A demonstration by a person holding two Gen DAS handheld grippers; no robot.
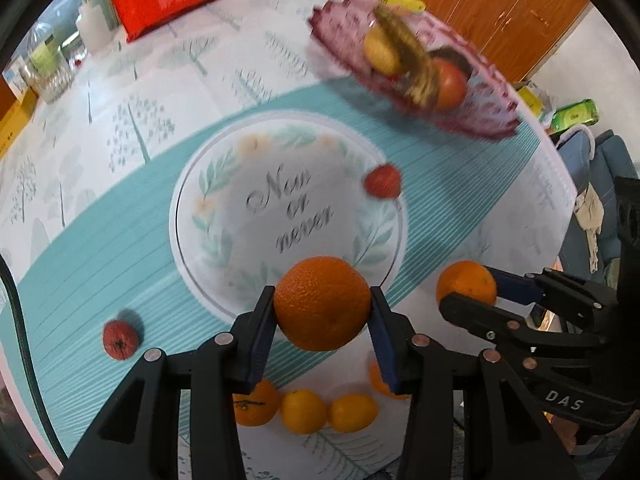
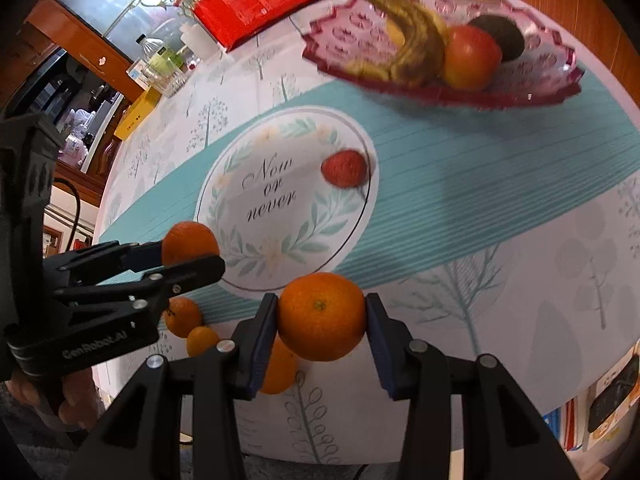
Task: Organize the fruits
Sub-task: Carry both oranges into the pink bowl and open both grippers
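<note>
Two oranges lifted, most fruit still loose
An orange [image 1: 322, 303] is clamped in the left gripper [image 1: 322, 308], another [image 2: 322, 316] in the right gripper [image 2: 322, 314]; the bowl [image 2: 552, 60] is part-filled, lychees [image 1: 383, 181] and more oranges [image 1: 304, 411] are left on the table

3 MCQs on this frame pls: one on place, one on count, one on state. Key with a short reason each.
1. Where is the banana?
A. in the pink glass dish
B. on the printed circle
C. in the left gripper

2. How many small red fruits lie on the table?
A. none
B. two
C. five

3. What state are the grippers in?
A. both open
B. only one holds fruit
C. each shut on an orange

Key:
1 A, it lies in the dish with the tomato-like red fruit.
2 B, one by the circle's rim, one at the left.
3 C, left gripper and right gripper each have jaws pressed on an orange.
</note>
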